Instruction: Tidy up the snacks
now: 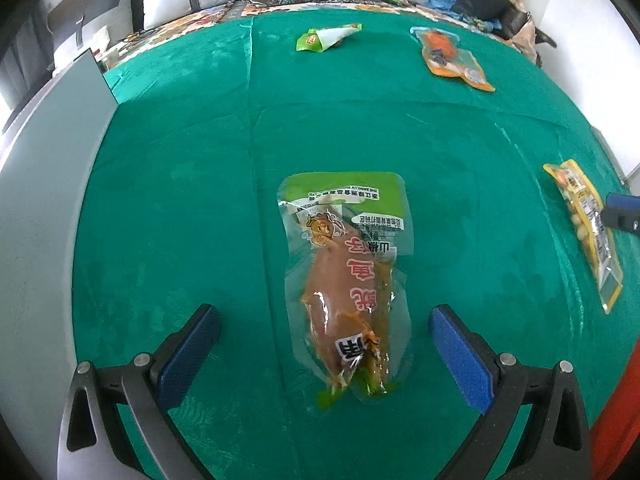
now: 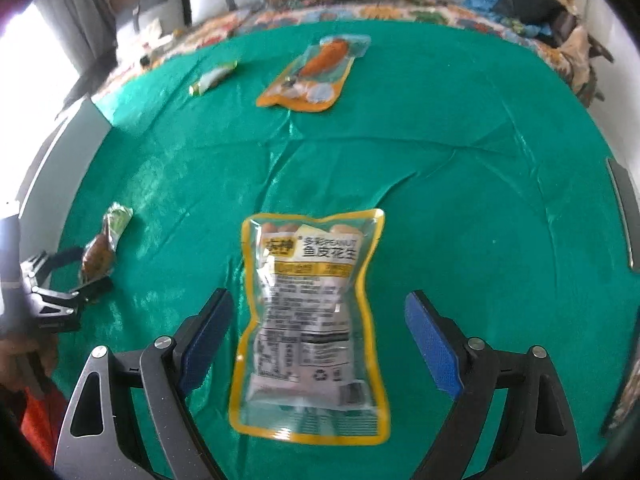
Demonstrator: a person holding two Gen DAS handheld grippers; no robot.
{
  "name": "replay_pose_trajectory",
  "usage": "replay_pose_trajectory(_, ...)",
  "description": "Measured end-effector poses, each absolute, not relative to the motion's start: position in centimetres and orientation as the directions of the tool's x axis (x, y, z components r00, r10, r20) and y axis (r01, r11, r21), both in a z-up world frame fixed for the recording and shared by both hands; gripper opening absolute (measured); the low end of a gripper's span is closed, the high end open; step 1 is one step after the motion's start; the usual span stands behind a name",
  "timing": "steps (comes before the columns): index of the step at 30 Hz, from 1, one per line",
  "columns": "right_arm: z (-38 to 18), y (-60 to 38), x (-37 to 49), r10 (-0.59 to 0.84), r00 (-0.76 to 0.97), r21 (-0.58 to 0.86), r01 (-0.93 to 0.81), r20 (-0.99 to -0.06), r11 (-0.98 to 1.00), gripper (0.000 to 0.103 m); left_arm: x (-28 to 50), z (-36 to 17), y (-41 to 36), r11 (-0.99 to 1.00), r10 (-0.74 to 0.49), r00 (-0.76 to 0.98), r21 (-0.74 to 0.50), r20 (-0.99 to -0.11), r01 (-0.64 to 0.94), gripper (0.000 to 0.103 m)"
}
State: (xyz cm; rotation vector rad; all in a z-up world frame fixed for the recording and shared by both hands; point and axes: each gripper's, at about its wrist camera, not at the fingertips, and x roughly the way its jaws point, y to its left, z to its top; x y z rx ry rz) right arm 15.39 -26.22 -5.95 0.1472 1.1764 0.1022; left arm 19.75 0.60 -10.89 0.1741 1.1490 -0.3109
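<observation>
Here, in the left wrist view, the left hand-held gripper (image 1: 324, 344) is spread wide around a green-topped meat pouch (image 1: 346, 280), its long axis pointing straight ahead on the green surface (image 1: 180, 180). Likewise, in the right wrist view, the right hand-held gripper (image 2: 320, 336) gapes around a yellow-edged peanut packet (image 2: 312, 328), also lengthwise.

Both fisheye views look forward and down along their own blue-padded fingers onto the green-covered bench (image 1: 168, 200), each from low and close. The left wrist camera sits just above the green-topped pouch (image 1: 344, 280), which fills the middle between the left tool (image 1: 324, 332) fingers. The right wrist camera hangs close over the yellow-edged peanut pack (image 2: 312, 328), centred in the right tool (image 2: 320, 340). The 2 views overlap: the peanut pack (image 1: 584, 232) shows at the left view's right edge, the green-topped pouch (image 2: 102, 248) and left tool (image 2: 74, 278) at the right view's left edge. Both catch the orange pouch (image 1: 450, 56) far off.
</observation>
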Motion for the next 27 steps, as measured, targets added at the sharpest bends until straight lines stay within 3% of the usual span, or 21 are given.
replay_pose_trajectory(3, -8.1, -25.5, 16.2, 0.171, 0.258, 0.167, -0.039, -0.951, 0.985, 0.090, 19.8, -11.1, 0.2, 0.953, -0.130, 0.383, -0.009, -0.914, 0.302, 0.099)
replay_pose_trajectory(5, -9.3, -24.7, 16.2, 0.168, 0.229, 0.159, -0.058, -0.959, 0.986, 0.091, 19.7, -10.7, 0.4, 0.961, -0.129, 0.411, -0.011, -0.902, 0.277, 0.084)
replay_pose_trajectory(6, -9.2, -24.2, 16.2, 0.129, 0.259, 0.116, -0.068, -0.957, 0.991, 0.089, 19.6, -10.3, 0.6, 0.962, -0.140, 0.429, -0.020, -0.892, 0.274, 0.056)
replay_pose_trajectory(8, -9.3, -24.2, 16.0, 0.113, 0.275, 0.105, -0.042, -0.955, 0.994, 0.086, 19.7, -9.7, 1.5, 0.966, -0.160, 0.438, -0.049, -0.885, 0.253, 0.051)
replay_pose_trajectory(10, -8.6, -25.0, 15.5, 0.171, 0.311, 0.178, -0.008, -0.935, 0.984, 0.057, 19.4, -9.1, 3.2, 0.968, -0.211, 0.441, -0.123, -0.872, 0.221, 0.033)
replay_pose_trajectory(14, -7.7, -26.3, 14.2, 0.198, 0.319, 0.216, 0.021, -0.927, 0.976, 0.057, 18.2, -8.5, 6.0, 0.961, -0.278, 0.455, -0.238, -0.846, 0.144, 0.029)
replay_pose_trajectory(20, -4.6, -26.9, 12.8, 0.352, 0.385, 0.398, 0.043, -0.853, 0.916, 0.057, 15.3, -6.7, 9.2, 0.917, -0.372, 0.504, -0.395, -0.780, 0.065, 0.029)
replay_pose_trajectory(27, 1.1, -19.8, 14.3, 0.509, 0.417, 0.518, -0.100, -0.753, 0.849, 0.057, 12.1, 1.2, 15.8, 0.813, -0.450, 0.657, -0.581, -0.604, 0.022, 0.029)
